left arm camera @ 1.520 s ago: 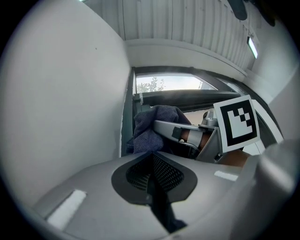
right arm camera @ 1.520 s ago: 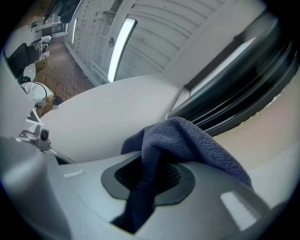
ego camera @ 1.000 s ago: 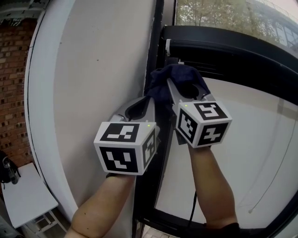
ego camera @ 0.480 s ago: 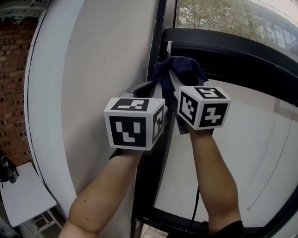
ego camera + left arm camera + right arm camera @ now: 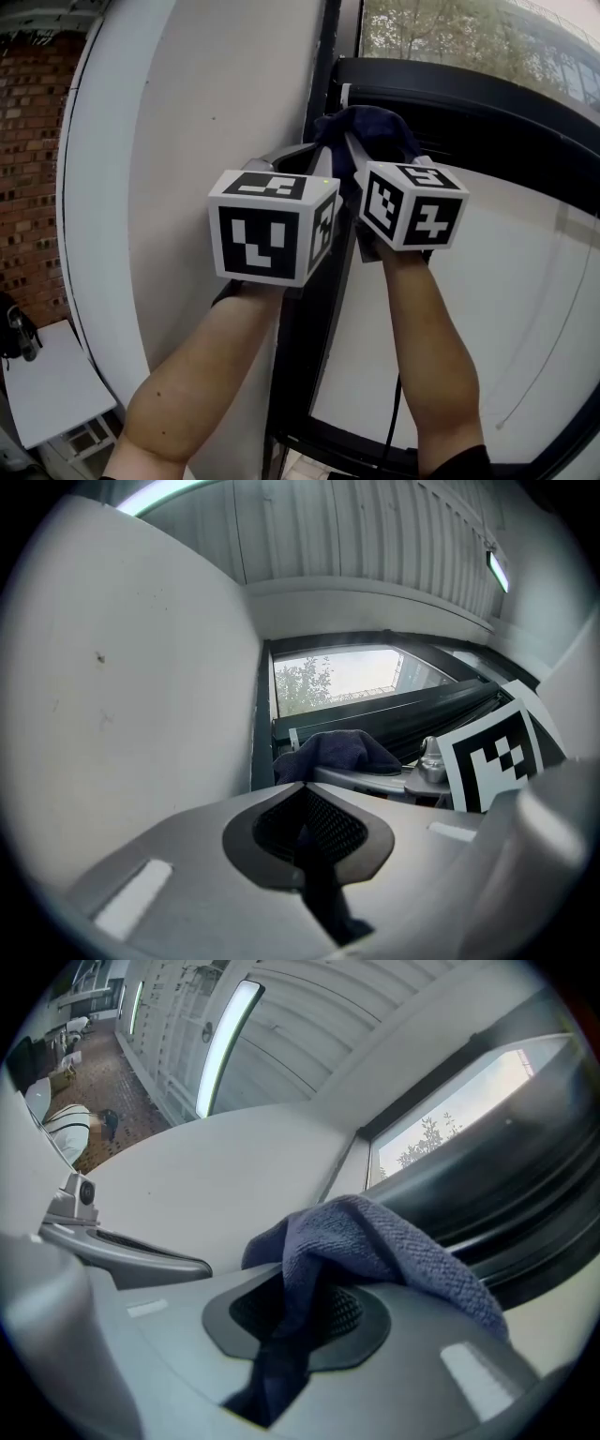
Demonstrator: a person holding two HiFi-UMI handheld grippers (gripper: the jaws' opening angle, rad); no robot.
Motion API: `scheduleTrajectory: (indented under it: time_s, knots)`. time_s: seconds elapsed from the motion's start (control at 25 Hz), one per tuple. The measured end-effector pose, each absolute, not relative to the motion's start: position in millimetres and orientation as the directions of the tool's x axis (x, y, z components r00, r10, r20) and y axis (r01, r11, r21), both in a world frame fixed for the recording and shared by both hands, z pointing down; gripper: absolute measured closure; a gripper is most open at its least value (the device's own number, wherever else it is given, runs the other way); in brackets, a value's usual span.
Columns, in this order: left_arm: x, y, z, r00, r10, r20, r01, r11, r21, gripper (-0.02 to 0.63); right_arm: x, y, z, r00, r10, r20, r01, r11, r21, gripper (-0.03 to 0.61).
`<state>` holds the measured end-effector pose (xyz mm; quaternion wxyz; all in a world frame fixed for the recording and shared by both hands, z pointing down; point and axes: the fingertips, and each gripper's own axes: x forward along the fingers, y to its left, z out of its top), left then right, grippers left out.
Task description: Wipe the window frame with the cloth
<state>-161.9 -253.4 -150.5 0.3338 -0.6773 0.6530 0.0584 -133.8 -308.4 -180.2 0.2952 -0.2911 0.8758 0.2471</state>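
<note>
A dark blue cloth (image 5: pixel 373 127) is bunched against the black window frame (image 5: pixel 320 84), close to where the upright meets the horizontal bar. My right gripper (image 5: pixel 364 148) is shut on the cloth, which drapes over its jaw tips (image 5: pixel 314 1269) as a blue fold (image 5: pixel 375 1232). My left gripper (image 5: pixel 302 157) is raised just left of it, beside the frame's upright. Its jaws (image 5: pixel 302 785) are shut with nothing seen between them. From the left gripper view the cloth (image 5: pixel 337 750) and frame (image 5: pixel 261 726) lie just ahead.
A white curved wall (image 5: pixel 206 112) runs left of the frame. Beyond it are a brick wall (image 5: pixel 33 141) and a white table (image 5: pixel 56 384) low on the left. Trees show through the upper glass (image 5: pixel 450 37). A black horizontal bar (image 5: pixel 487 103) crosses the window.
Both grippers have risen along the frame. The left one climbed more and is now level with the right. The cloth moved up slightly with the right gripper.
</note>
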Motion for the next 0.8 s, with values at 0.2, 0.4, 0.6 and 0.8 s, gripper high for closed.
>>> scheduleTrajectory:
  time_s: [0.2,0.4,0.6,0.8]
  knots:
    - [-169.8,-254.3,-147.7,0.117,-0.844,-0.523,-0.932,0.088,-0.351,0.62,-126.3,-285.1,-181.2,-0.648,-0.31,-0.695,-0.645,0.708,0.286,0.511]
    - [-170.0,-256.6,-148.7,0.116,-0.84,-0.53,-0.935,0.089,-0.344,0.62,-117.5,-265.0,-195.9,-0.617,-0.289,-0.732,-0.685,0.655,0.319,0.511]
    - [-171.4,-254.5,-156.4,0.108,-0.825,-0.554,-0.94,0.097,-0.327,0.62,-116.2,-266.8,-208.6,-0.602,-0.313,-0.735,-0.719,0.613,0.328,0.511]
    - [-170.6,-257.0,-163.0,0.118,-0.822,-0.558,-0.937,0.094,-0.337,0.62,-117.5,-277.4,-219.1,-0.592,-0.333,-0.734,-0.734,0.6,0.32,0.511]
